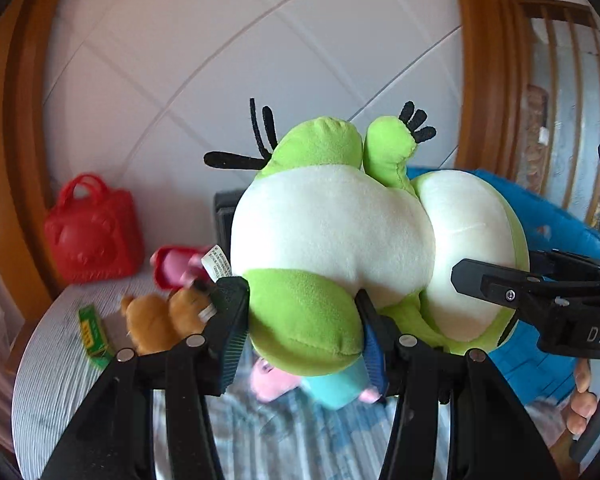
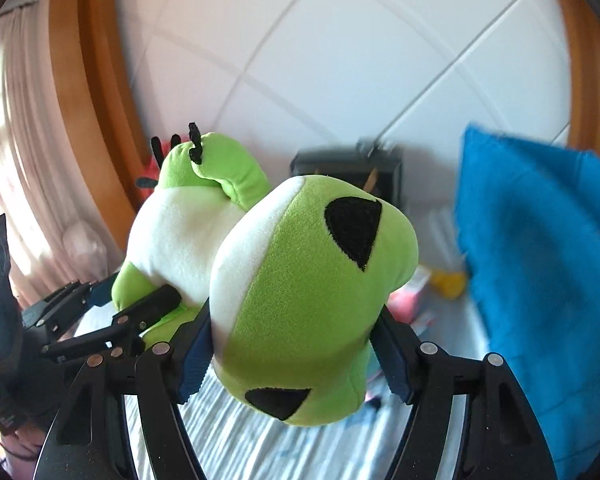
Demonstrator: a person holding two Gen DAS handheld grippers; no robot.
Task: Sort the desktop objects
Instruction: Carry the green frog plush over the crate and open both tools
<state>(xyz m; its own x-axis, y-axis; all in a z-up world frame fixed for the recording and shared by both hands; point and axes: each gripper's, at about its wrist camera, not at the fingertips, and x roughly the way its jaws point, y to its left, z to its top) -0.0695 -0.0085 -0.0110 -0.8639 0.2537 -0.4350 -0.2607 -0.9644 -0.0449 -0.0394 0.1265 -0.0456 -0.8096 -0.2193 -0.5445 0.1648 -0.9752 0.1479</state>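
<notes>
A green and white plush frog (image 1: 332, 236) hangs in the air above the striped table (image 1: 52, 364), held by both grippers. My left gripper (image 1: 302, 330) is shut on one green leg. My right gripper (image 2: 296, 352) is shut on the frog's head (image 2: 300, 300), which has black triangular eyes. The right gripper also shows at the right edge of the left wrist view (image 1: 540, 296); the left gripper shows at the left of the right wrist view (image 2: 100, 312).
On the table lie a red toy bag (image 1: 94, 232), a brown plush (image 1: 160, 320), a green box (image 1: 94, 336), a pink and red toy (image 1: 180, 264) and a pink and teal plush (image 1: 332, 388). A blue cloth bin (image 2: 540, 272) stands right. A black box (image 2: 348, 176) sits by the wall.
</notes>
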